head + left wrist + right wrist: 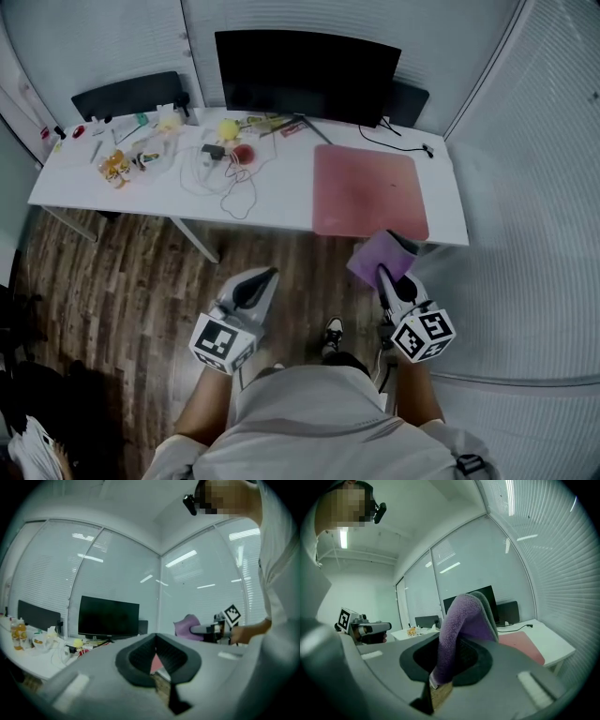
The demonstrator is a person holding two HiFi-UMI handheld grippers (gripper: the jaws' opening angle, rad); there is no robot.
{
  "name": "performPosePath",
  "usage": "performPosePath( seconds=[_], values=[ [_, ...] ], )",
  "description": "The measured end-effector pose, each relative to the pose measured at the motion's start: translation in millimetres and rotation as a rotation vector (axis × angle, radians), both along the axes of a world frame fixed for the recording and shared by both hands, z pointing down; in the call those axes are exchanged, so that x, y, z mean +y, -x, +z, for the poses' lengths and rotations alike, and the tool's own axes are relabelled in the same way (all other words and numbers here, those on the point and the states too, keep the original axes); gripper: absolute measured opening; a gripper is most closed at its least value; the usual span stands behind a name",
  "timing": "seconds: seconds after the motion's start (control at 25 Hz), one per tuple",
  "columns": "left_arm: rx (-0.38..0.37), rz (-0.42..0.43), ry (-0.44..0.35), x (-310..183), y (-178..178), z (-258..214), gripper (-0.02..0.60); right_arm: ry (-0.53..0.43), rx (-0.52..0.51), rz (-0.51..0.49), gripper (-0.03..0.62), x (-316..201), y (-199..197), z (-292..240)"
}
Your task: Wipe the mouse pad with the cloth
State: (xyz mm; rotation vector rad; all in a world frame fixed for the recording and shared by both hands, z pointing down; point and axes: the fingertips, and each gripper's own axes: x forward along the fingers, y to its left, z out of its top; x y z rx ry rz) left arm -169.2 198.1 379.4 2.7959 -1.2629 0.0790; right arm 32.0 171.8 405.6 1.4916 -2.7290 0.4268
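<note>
**A:** On the white desk (262, 202), what takes up the most room?

**B:** The black monitor (305, 73) at the back. Next is the pink mouse pad (367, 190), lying flat at the right front corner. Loose cables (230, 178) sprawl to its left.

**A:** And the cloth?

**B:** The purple cloth (461, 620) is in the air just before the pad's near edge and isn't touching it. The right gripper (454, 658) has its jaws clamped on the cloth, which flops up over them.

**A:** What about the left gripper (156, 641)?

**B:** It's over the wood floor (131, 281), level with the right one and apart from the desk. Its jaw tips meet with nothing between them.
</note>
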Motion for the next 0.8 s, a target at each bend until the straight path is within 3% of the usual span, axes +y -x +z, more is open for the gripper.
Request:
performPosePath(
  seconds=[0.48, 0.8],
  values=[
    [-0.015, -0.033, -0.011, -137.2, -113.8, -4.9, -0.002, 0.014, -0.031, -0.011, 0.053, -145.3, -121.9, 2.3],
    [-0.017, -0.051, 0.023, -205.7, -156.3, 15.1, -0.002, 0.069, -0.035, -0.009, 0.054, -211.9, -169.1, 31.0]
  ],
)
